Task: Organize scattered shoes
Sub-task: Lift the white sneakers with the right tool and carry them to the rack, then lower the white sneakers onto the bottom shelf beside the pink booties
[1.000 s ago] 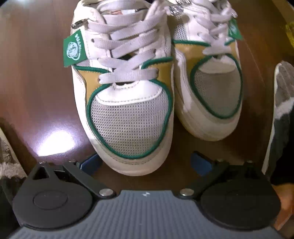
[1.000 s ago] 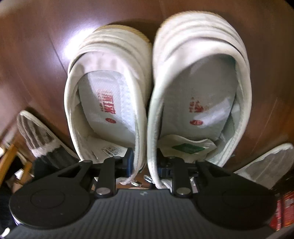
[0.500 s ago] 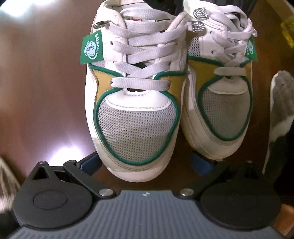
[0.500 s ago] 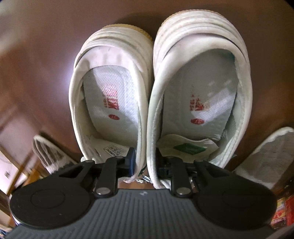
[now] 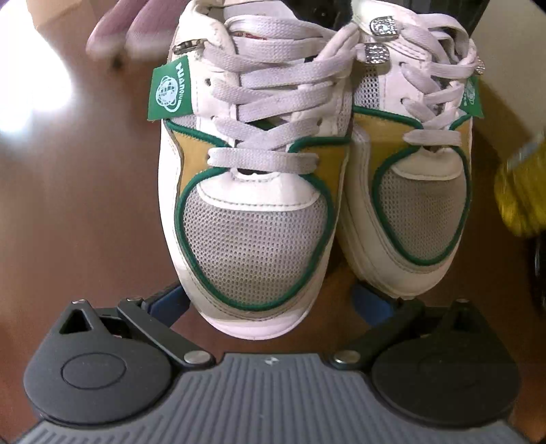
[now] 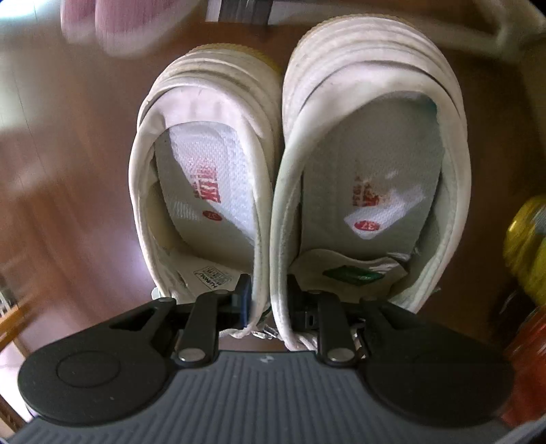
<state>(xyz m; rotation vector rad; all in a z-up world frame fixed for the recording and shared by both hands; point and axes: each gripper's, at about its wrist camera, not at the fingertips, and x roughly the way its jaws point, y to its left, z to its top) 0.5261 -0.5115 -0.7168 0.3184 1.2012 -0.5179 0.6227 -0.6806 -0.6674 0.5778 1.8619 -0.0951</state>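
A pair of white sneakers with green trim hangs above the brown floor [image 5: 85,205]. In the left wrist view the toes point at the camera: the left sneaker [image 5: 252,239] and the right sneaker [image 5: 419,211] lie side by side. My left gripper [image 5: 269,302] has its jaws set wide around the left sneaker's toe, blue pads [image 5: 170,302] low at its sides. The right wrist view looks into both heel openings [image 6: 211,205]. There my right gripper [image 6: 269,297] is shut on the two adjoining inner collar walls [image 6: 273,239], one finger inside each shoe.
Blurred pink slippers [image 5: 129,30] [image 6: 112,27] lie on the floor ahead. A yellow object [image 5: 522,191] [image 6: 529,246] and a red-orange one [image 6: 525,358] stand at the right. A white frame [image 6: 477,27] crosses the top right.
Both grippers carried the sneaker pair across the floor and upward, keeping their hold. The grey striped slippers have left view; pink slippers and the yellow object have come in.
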